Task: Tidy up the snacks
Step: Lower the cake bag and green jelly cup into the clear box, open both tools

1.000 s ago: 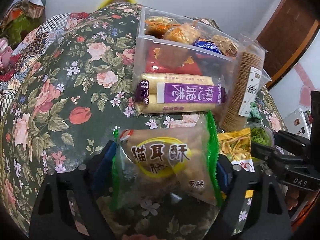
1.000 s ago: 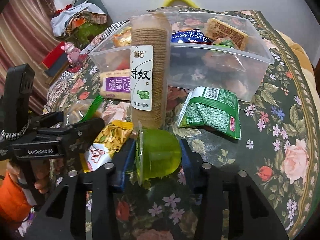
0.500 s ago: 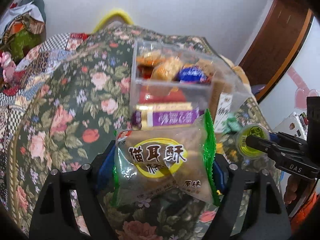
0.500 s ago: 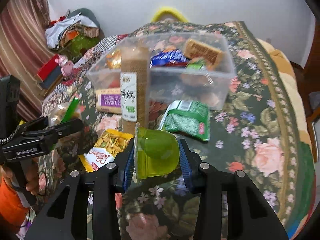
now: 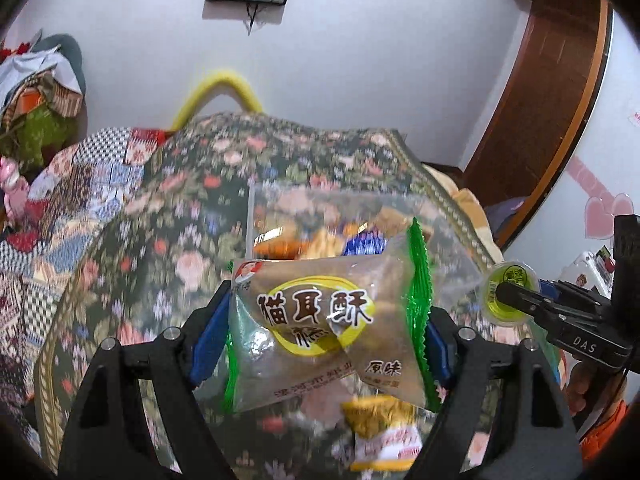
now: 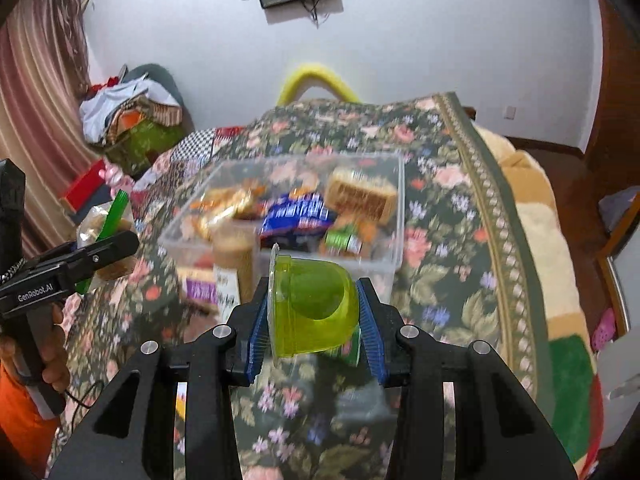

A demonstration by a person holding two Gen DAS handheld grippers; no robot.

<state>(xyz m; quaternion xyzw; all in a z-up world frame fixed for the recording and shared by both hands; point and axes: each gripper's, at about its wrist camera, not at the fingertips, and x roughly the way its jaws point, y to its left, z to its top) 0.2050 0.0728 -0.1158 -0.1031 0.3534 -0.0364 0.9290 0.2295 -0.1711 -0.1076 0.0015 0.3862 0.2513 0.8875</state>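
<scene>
Above the floral tablecloth (image 6: 440,216), both tongs are up in the air and both are loaded. Left gripper (image 5: 326,332) first: its blue pads are closed in on the two sides of a clear snack packet (image 5: 320,328) with green crimped ends, held flat and wide. Over to the right gripper (image 6: 314,316), clamped snugly on a green jelly cup (image 6: 316,308) lying on its side, lid facing left. Each load hangs near the clear plastic bin (image 6: 392,200), which sits further back at mid-table, and neither is over its rim yet as far as I can judge.

How far along? I'd call it past halfway. The bin already has a good pile in it: an orange-wrapped snack, a blue packet (image 6: 296,212), a brown wafer block (image 6: 360,196), a small green-labelled one, perhaps more underneath, too blurred to count properly.

Still out on the cloth, by my count: one tall sleeve of round crackers (image 6: 234,260) standing against the bin's near wall, one purple-labelled pack (image 6: 198,286) lying to its left, one yellow packet (image 5: 380,428) close in under the left gripper, and one green packet peeking out behind the jelly cup. So four to go, plus the two in the air. One bin, two grippers, two snacks in flight.
</scene>
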